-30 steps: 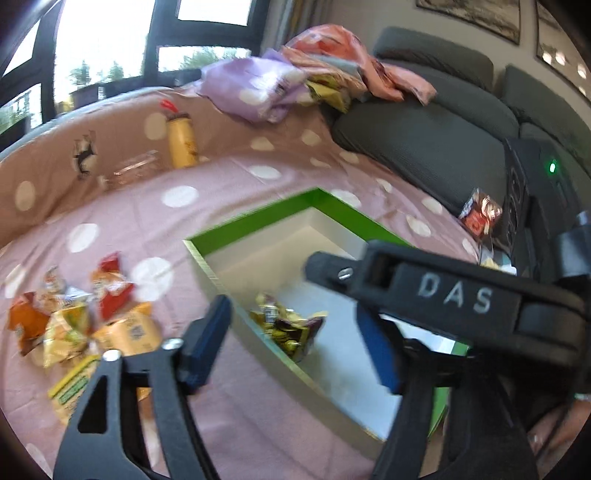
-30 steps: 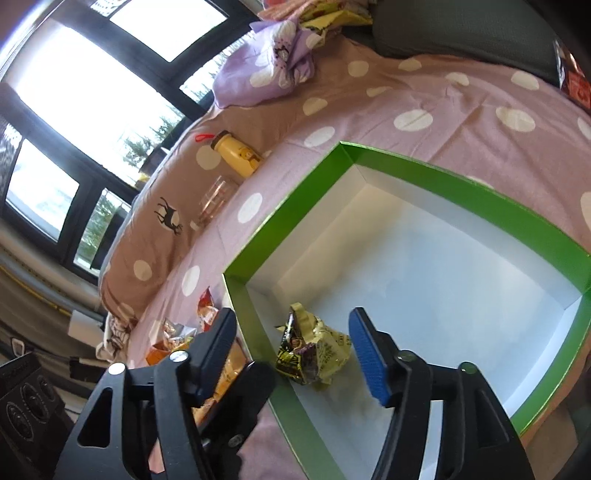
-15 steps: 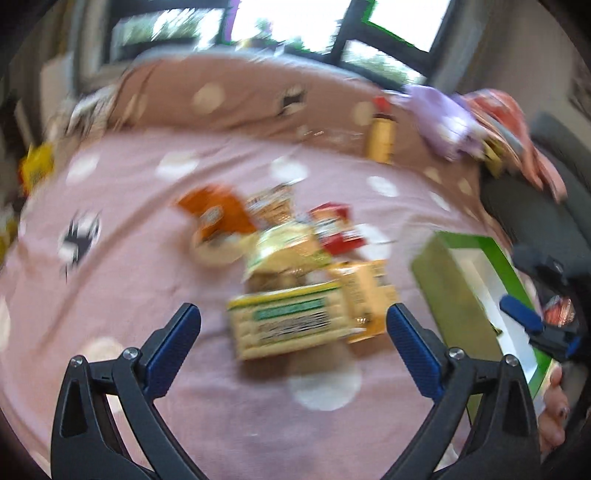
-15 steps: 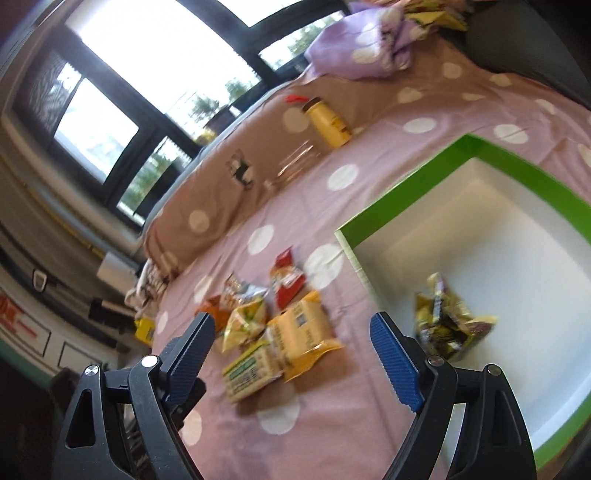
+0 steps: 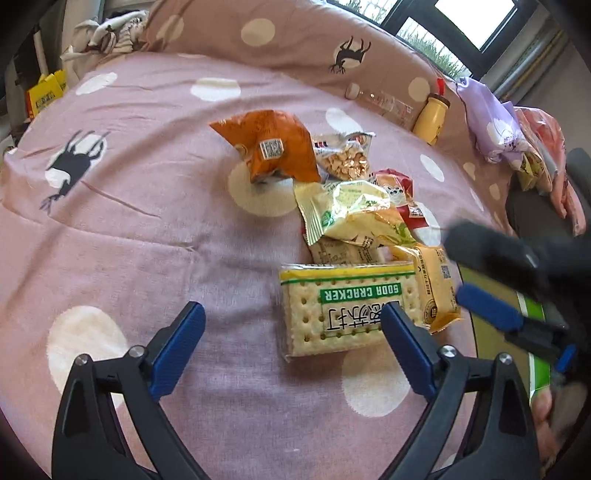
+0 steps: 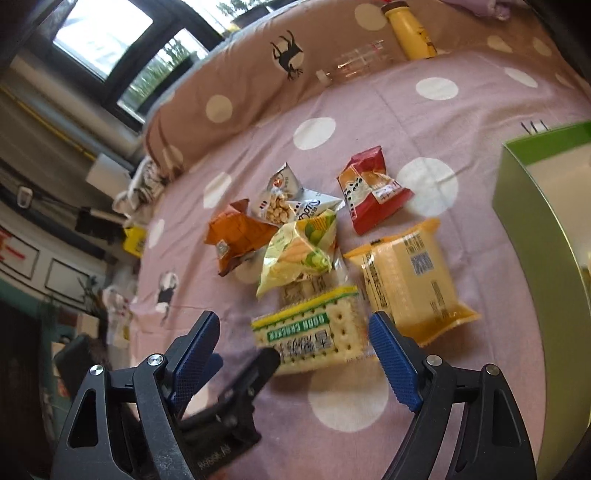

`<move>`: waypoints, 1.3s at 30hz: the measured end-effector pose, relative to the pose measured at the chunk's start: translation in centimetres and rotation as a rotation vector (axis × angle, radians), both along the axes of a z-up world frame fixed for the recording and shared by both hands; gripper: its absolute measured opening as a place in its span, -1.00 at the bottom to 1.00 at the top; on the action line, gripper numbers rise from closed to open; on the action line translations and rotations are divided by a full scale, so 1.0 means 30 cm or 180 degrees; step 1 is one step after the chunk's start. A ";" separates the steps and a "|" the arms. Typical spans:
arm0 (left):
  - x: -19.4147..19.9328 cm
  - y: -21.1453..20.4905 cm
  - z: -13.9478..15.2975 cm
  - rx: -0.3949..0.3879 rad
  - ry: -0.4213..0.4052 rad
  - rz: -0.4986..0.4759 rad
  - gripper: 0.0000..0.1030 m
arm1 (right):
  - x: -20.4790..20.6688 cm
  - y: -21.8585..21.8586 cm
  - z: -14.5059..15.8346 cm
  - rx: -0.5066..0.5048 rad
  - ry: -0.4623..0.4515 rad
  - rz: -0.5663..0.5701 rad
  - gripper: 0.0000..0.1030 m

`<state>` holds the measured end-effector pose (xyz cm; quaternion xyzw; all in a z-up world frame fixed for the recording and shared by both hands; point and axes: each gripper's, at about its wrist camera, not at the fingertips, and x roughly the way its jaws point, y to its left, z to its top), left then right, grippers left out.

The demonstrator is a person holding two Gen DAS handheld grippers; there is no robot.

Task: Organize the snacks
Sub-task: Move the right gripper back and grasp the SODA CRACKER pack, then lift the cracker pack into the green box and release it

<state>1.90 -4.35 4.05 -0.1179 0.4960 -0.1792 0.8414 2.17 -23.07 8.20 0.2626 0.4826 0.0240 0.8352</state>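
A pile of snack packs lies on the pink dotted cloth. A soda cracker pack (image 5: 347, 306) (image 6: 314, 332) is nearest, with a yellow pack (image 5: 437, 280) (image 6: 410, 277) beside it, a pale green bag (image 5: 354, 214) (image 6: 299, 251), a red bag (image 5: 402, 195) (image 6: 373, 188), an orange bag (image 5: 273, 146) (image 6: 240, 236) and a peanut bag (image 5: 345, 157) (image 6: 279, 195) behind. My left gripper (image 5: 291, 347) is open and empty, just short of the cracker pack. My right gripper (image 6: 295, 350) is open and empty over the same pack. The green box (image 6: 524, 177) (image 5: 532, 310) stands at the right.
A yellow bottle (image 5: 430, 118) (image 6: 410, 33) and a clear bottle (image 5: 380, 101) (image 6: 354, 62) lie against the brown bolster at the back. Purple and pink bedding (image 5: 498, 129) is heaped at the far right. Yellow boxes (image 5: 44, 92) sit off the cloth's left edge.
Both grippers have swung left, away from the green box with its one snack bag, and closed in on the snack pile. Both jaws have opened wider.
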 end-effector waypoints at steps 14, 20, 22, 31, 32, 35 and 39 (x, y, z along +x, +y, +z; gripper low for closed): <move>-0.004 -0.052 -0.027 -0.0021 0.0030 -0.0190 0.01 | 0.025 0.015 -0.139 -0.0106 0.0257 0.0163 0.30; -0.024 -0.034 0.009 -0.0010 -0.0085 -0.0170 -0.06 | 0.005 0.037 -0.124 -0.0170 0.0162 0.0183 0.30; -0.034 -0.031 0.031 -0.0020 -0.0166 -0.0176 -0.08 | -0.010 0.041 -0.109 -0.0143 0.0102 0.0174 0.30; -0.095 -0.031 0.136 -0.0144 -0.0570 -0.0217 -0.09 | -0.090 0.056 0.021 -0.0255 -0.0355 0.0082 0.30; -0.101 -0.030 0.144 -0.0153 -0.0593 -0.0220 -0.09 | -0.097 0.058 0.033 -0.0268 -0.0393 0.0077 0.30; -0.117 -0.028 0.162 -0.0185 -0.0654 -0.0236 -0.09 | -0.114 0.064 0.060 -0.0310 -0.0479 0.0061 0.30; -0.134 -0.033 0.186 -0.0201 -0.0739 -0.0246 -0.09 | -0.132 0.060 0.091 -0.0332 -0.0568 0.0039 0.30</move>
